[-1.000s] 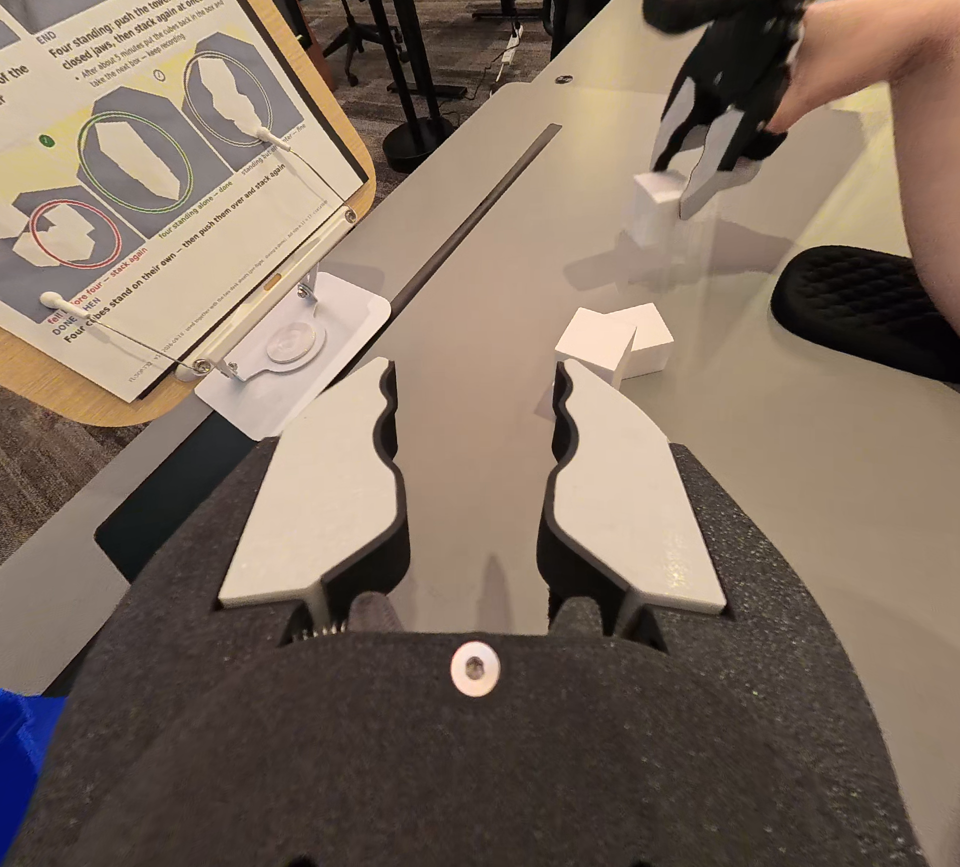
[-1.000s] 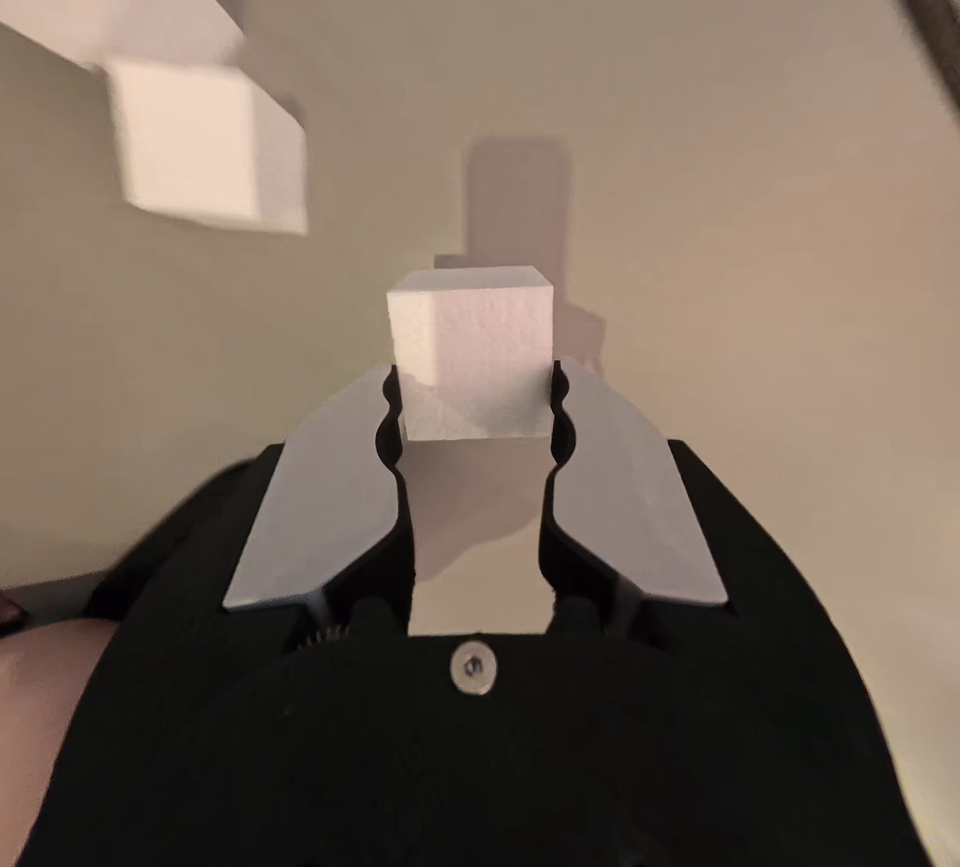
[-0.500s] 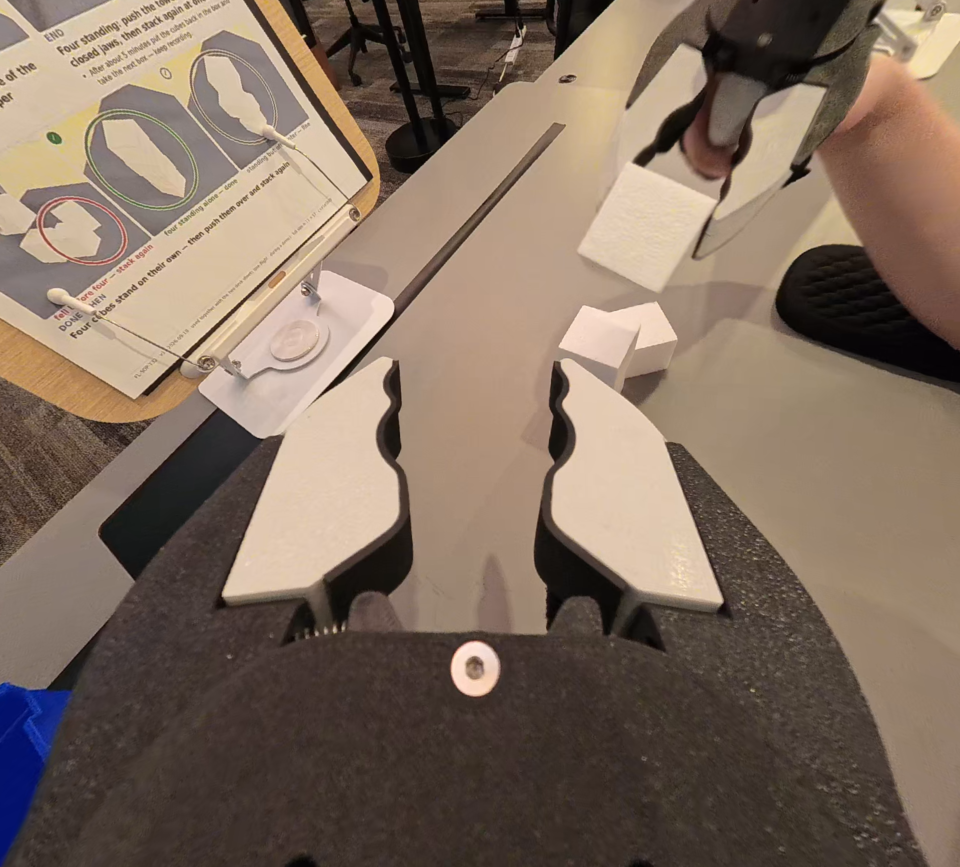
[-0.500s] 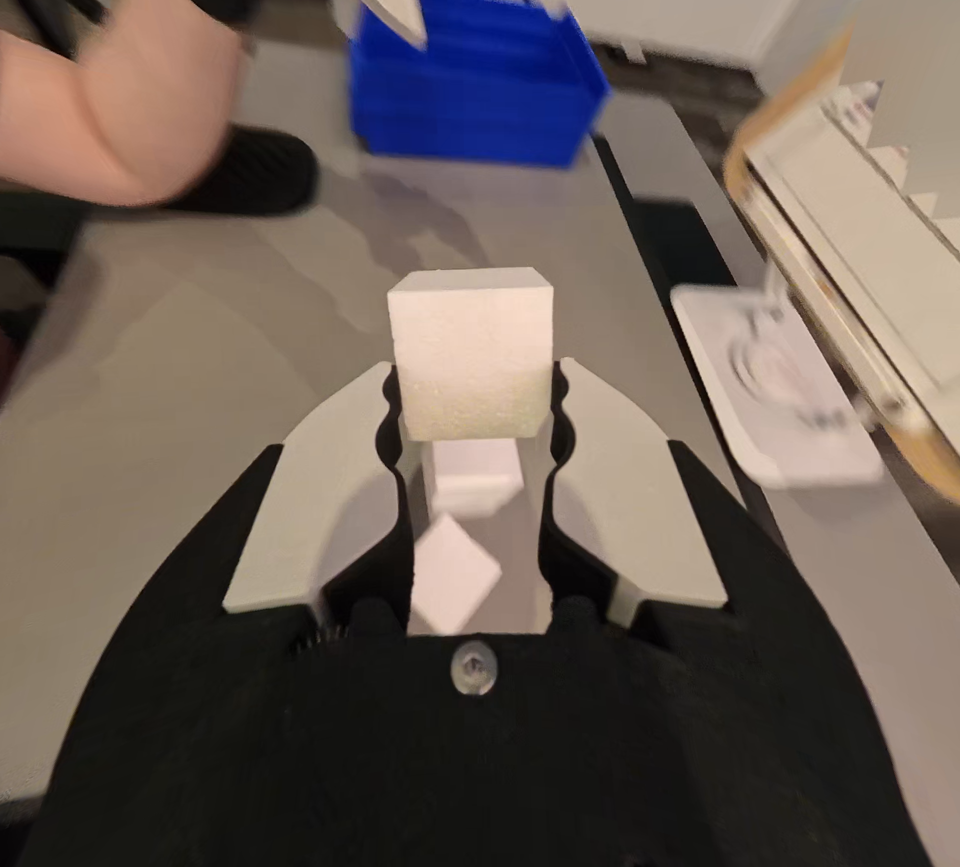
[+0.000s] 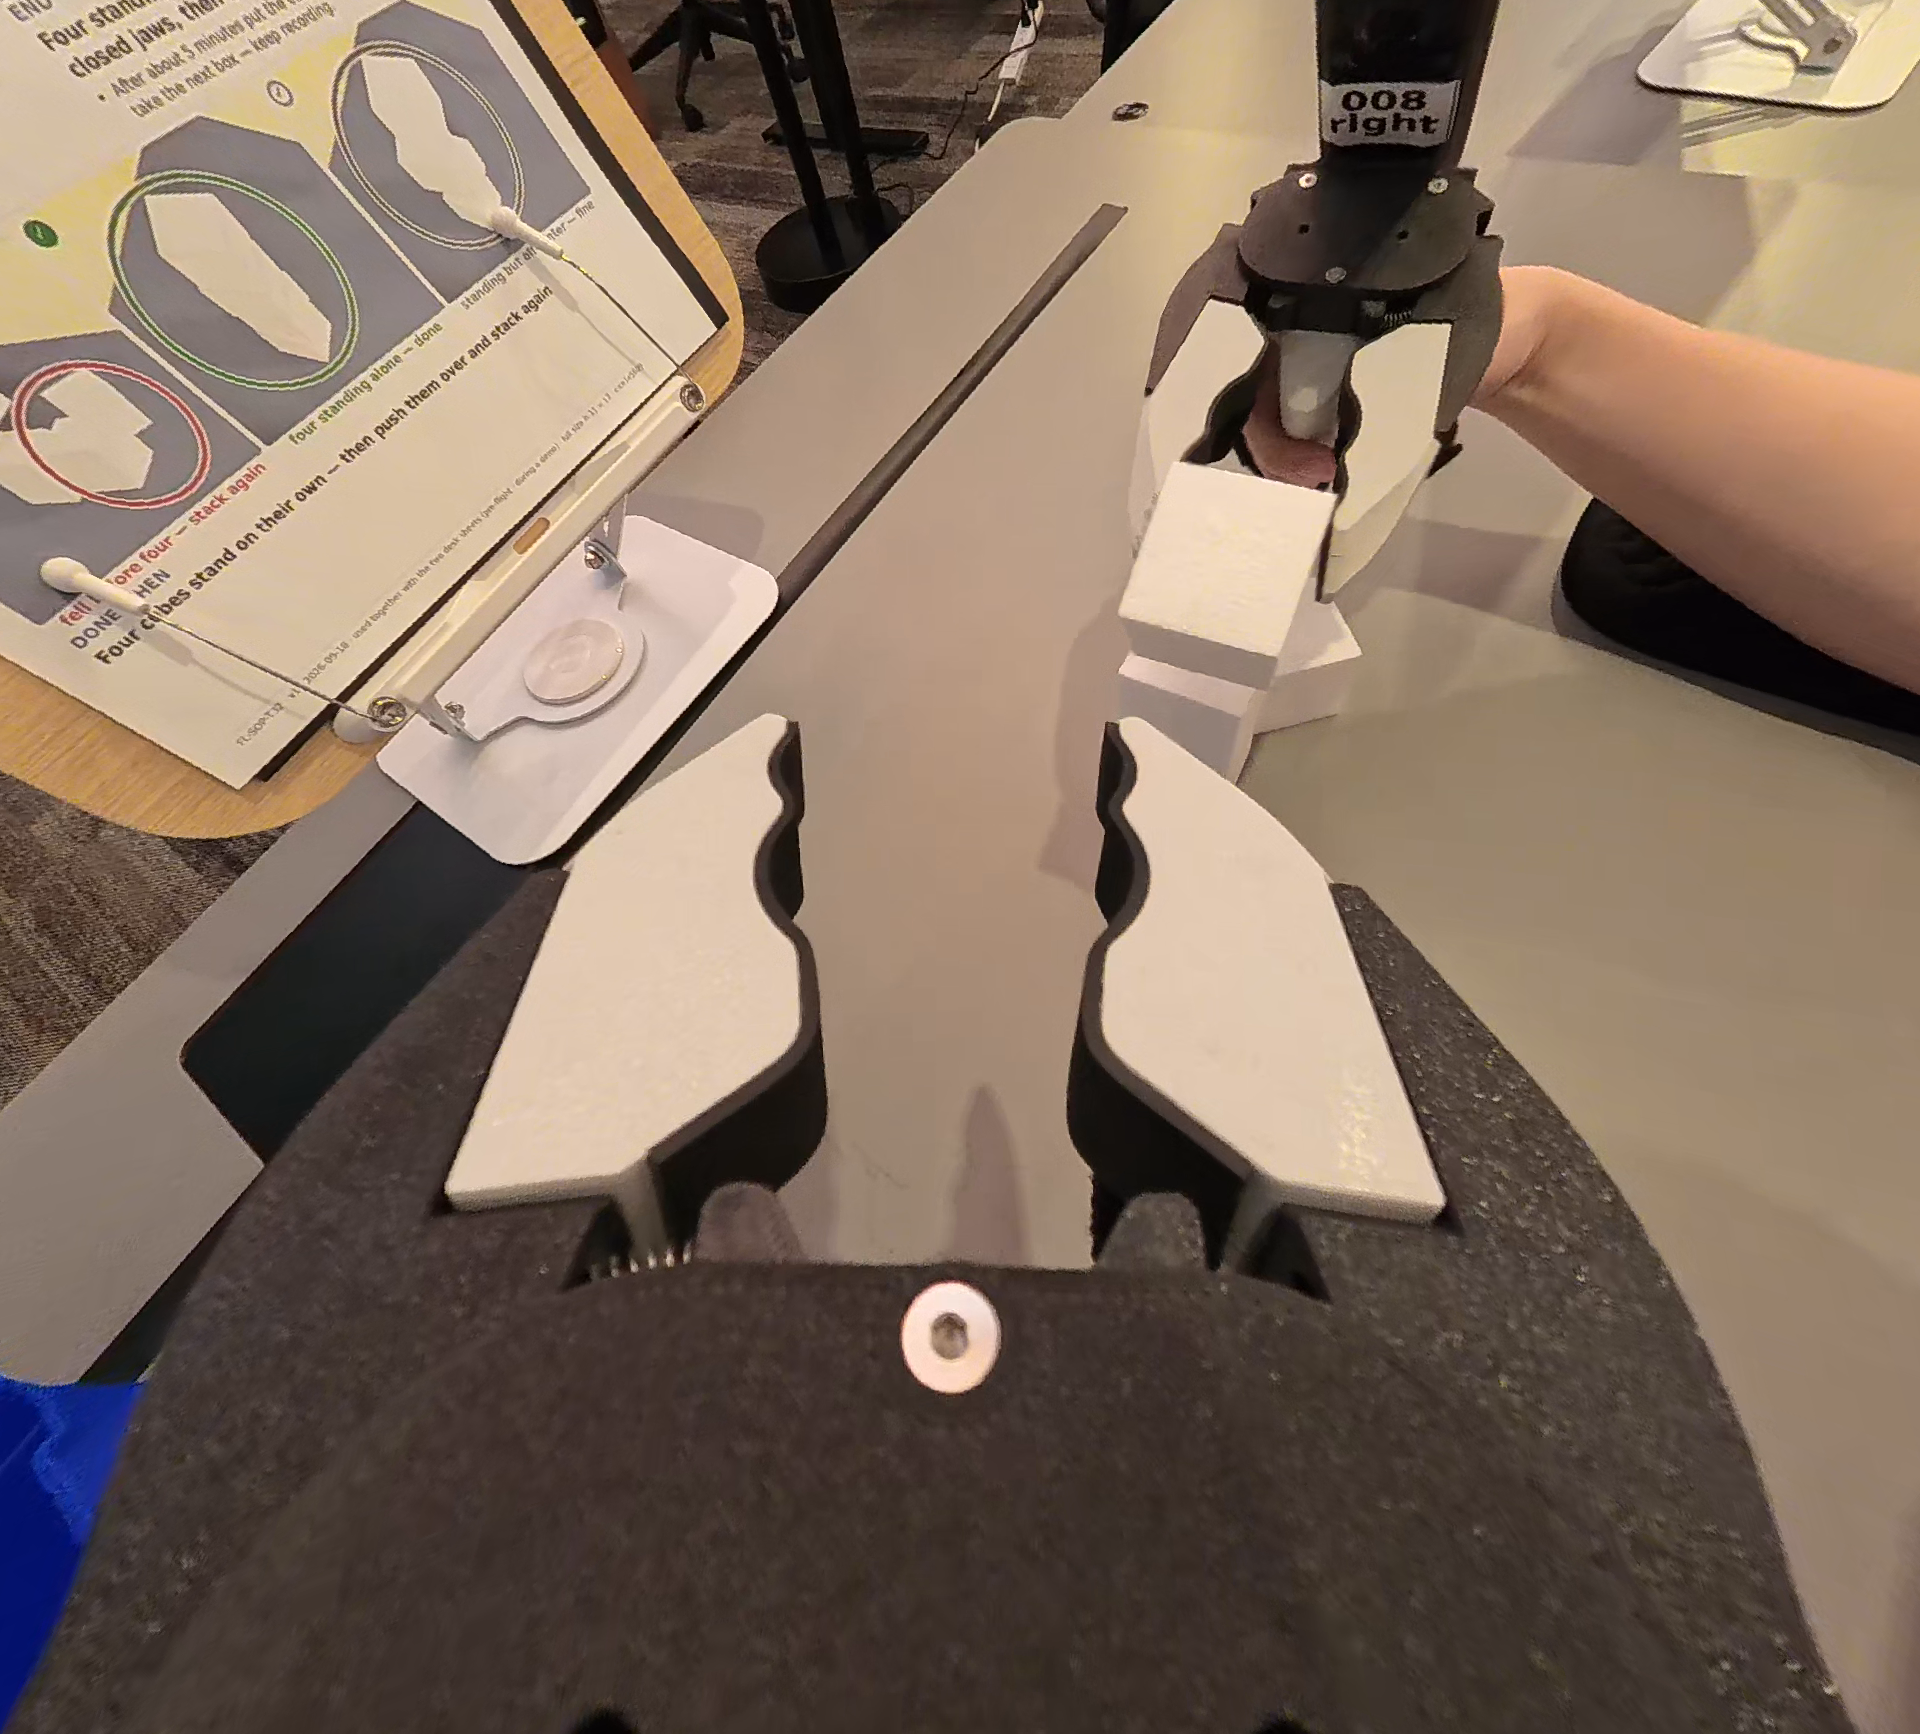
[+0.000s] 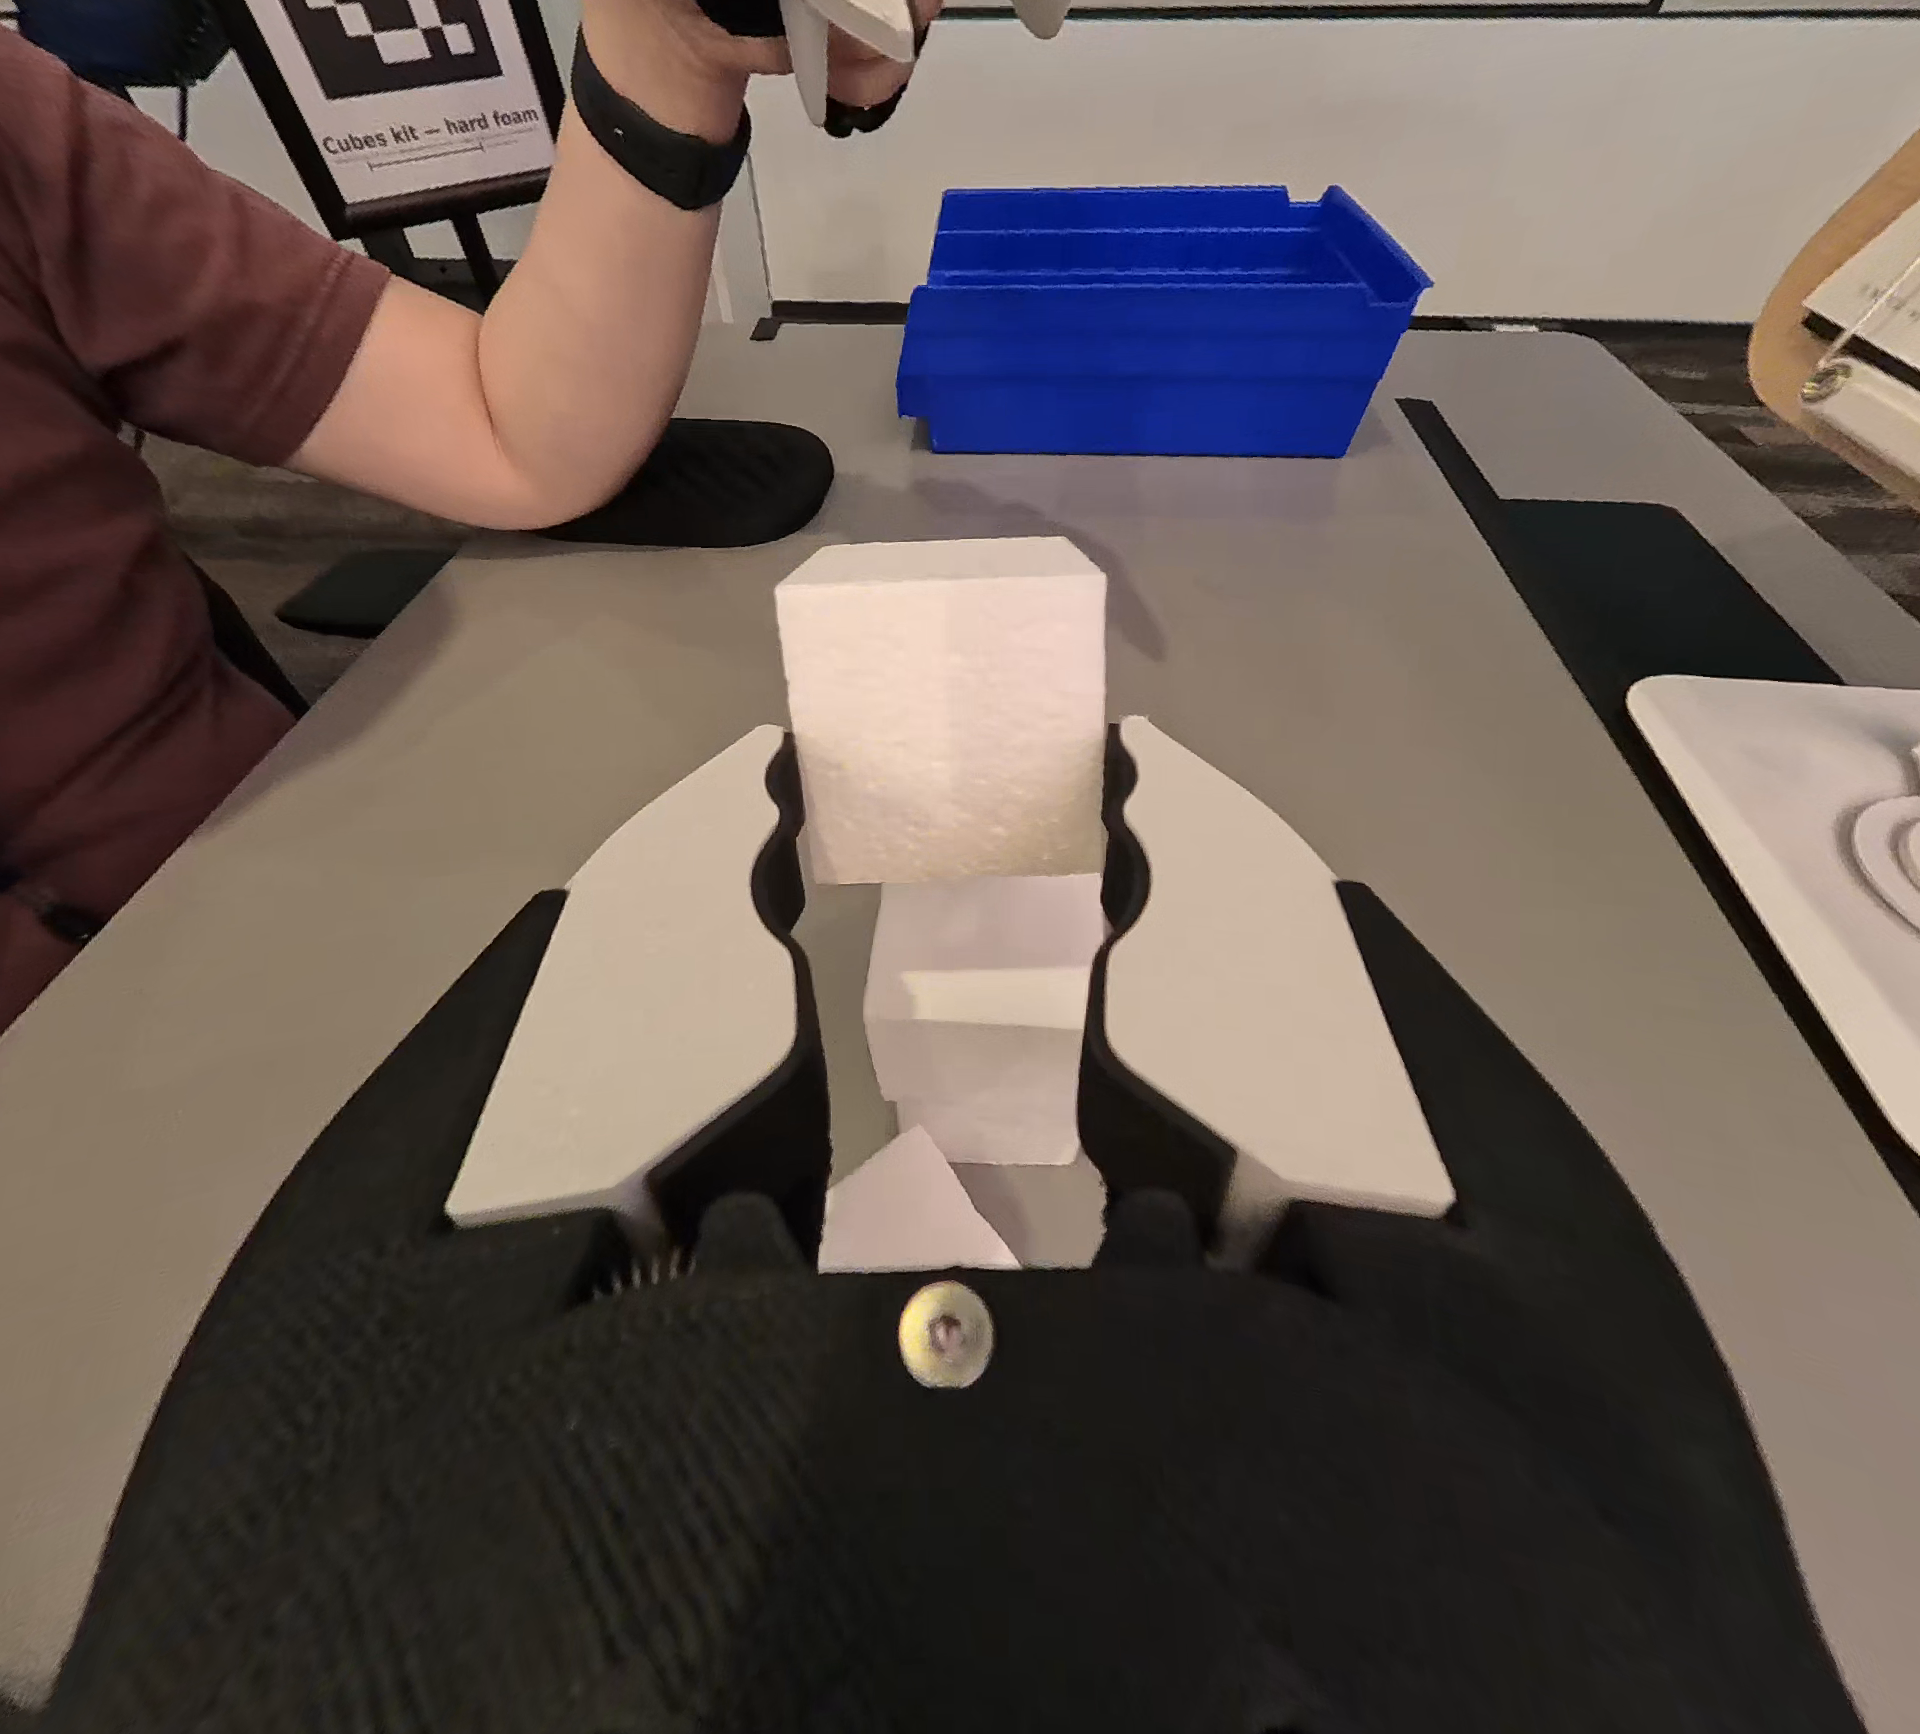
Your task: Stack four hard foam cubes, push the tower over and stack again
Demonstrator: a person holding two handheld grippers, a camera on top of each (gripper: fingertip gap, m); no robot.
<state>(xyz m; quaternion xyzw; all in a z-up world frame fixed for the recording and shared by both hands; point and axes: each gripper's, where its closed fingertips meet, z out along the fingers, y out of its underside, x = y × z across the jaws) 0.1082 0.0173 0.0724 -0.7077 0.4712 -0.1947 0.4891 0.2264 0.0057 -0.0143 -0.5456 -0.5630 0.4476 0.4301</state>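
Foam cube [image 6: 940, 708] sits pinched between the fingers of the right tool [image 6: 945, 791], its side faces pressed against both inner pads, held directly above a second white cube [image 6: 982, 1019] that stands on the grey counter [image 6: 312, 853]. Whether the two touch I cannot tell from the right wrist view; from the left wrist view the held cube [image 5: 1226, 572] looks to rest on or just over the lower cube [image 5: 1184, 702]. A third cube [image 6: 904, 1211] lies tilted just beside the base of the lower one, nearer the right tool; in the left wrist view it shows behind the stack [image 5: 1309, 676]. The left tool [image 5: 945, 811] stands wide and empty, held above the counter, apart from the cubes. Farther back on the counter a black pad [image 6: 717, 479] lies under the person's left elbow, and past it a blue bin [image 6: 1143, 365] sits near the far edge. Off to one side an instruction sheet on a wooden board [image 5: 312, 250] leans on a white stand [image 5: 582, 697]
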